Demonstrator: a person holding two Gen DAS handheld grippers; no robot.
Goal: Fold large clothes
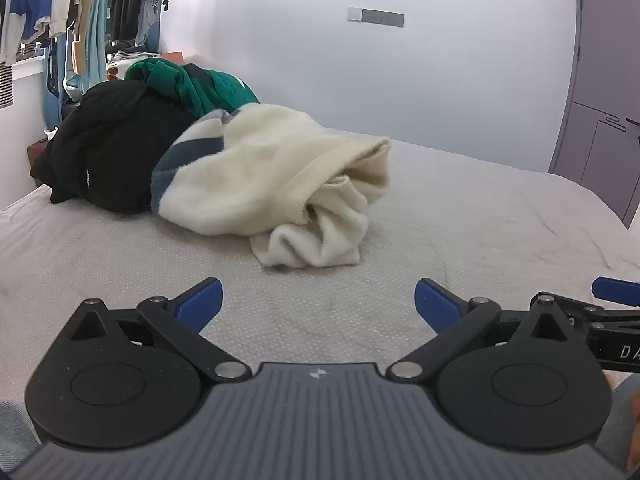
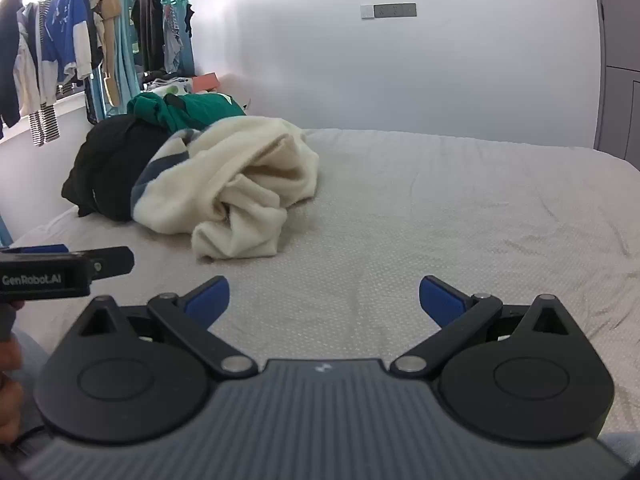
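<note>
Cream sweater point(image 1: 276, 176) lies crumpled on the bed point(image 1: 460, 216), left of centre, its near end bunched. Black garment point(image 1: 116, 148) touches its left side; green garment point(image 1: 188, 84) sits on top behind. Left gripper point(image 1: 319, 300) and right gripper point(image 2: 324, 298) hover near, jaws wide, nothing between. Hanging clothes point(image 2: 60, 40) far left

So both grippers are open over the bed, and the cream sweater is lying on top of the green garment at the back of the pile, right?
Not quite. In the left wrist view the cream sweater lies at the front of the pile, nearest the grippers; the green garment is behind it. The left gripper and right gripper are open over the bed.
</note>
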